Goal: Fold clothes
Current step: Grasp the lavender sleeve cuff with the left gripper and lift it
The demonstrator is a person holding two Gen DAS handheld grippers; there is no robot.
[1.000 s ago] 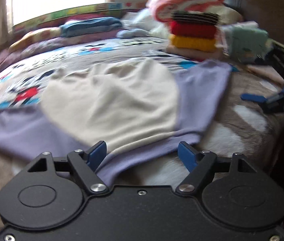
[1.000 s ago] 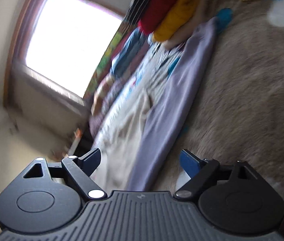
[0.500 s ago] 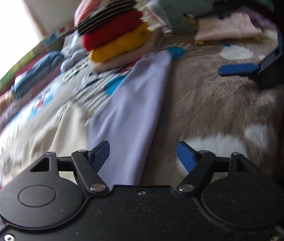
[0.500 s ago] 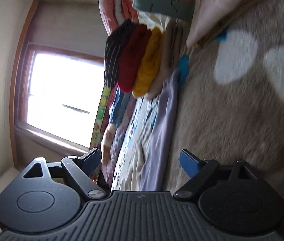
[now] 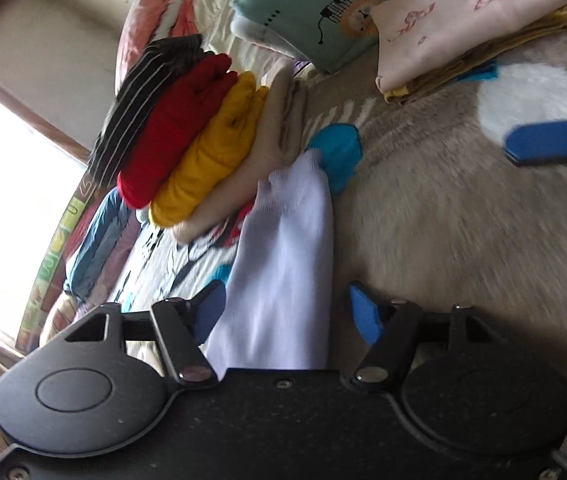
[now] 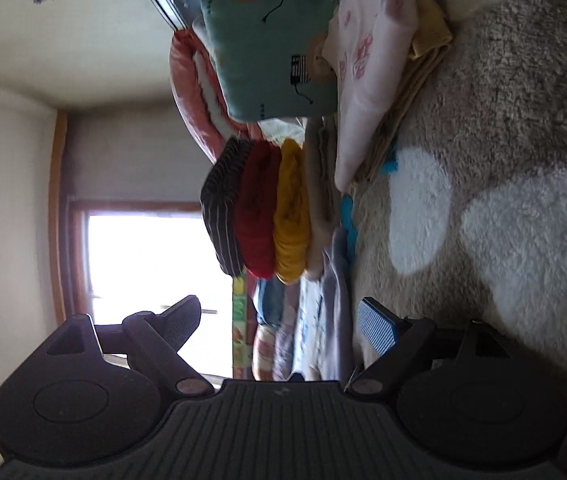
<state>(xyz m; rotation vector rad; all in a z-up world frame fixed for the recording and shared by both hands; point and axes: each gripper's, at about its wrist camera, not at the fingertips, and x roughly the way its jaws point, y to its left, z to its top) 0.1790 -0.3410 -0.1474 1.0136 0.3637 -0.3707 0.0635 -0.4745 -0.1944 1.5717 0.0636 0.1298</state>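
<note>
A lavender sleeve of the cream and lavender shirt lies flat on the bed and runs toward a stack of folded clothes. My left gripper is open, its blue fingers on either side of the sleeve's near end. In the right wrist view the same sleeve appears edge-on, and my right gripper is open, rolled sideways, with the sleeve between its fingers. One blue finger of the right gripper reaches in at the right edge of the left wrist view.
A stack of folded clothes, striped, red, yellow and beige, stands just past the sleeve's cuff. A mint pillow and a pink folded garment lie behind. The bed is covered by a brown and white fuzzy blanket. A bright window is at the left.
Both grippers have swung right and rolled, from the shirt's cream body to its right sleeve. The folded stack is much closer now. Both stayed open.
</note>
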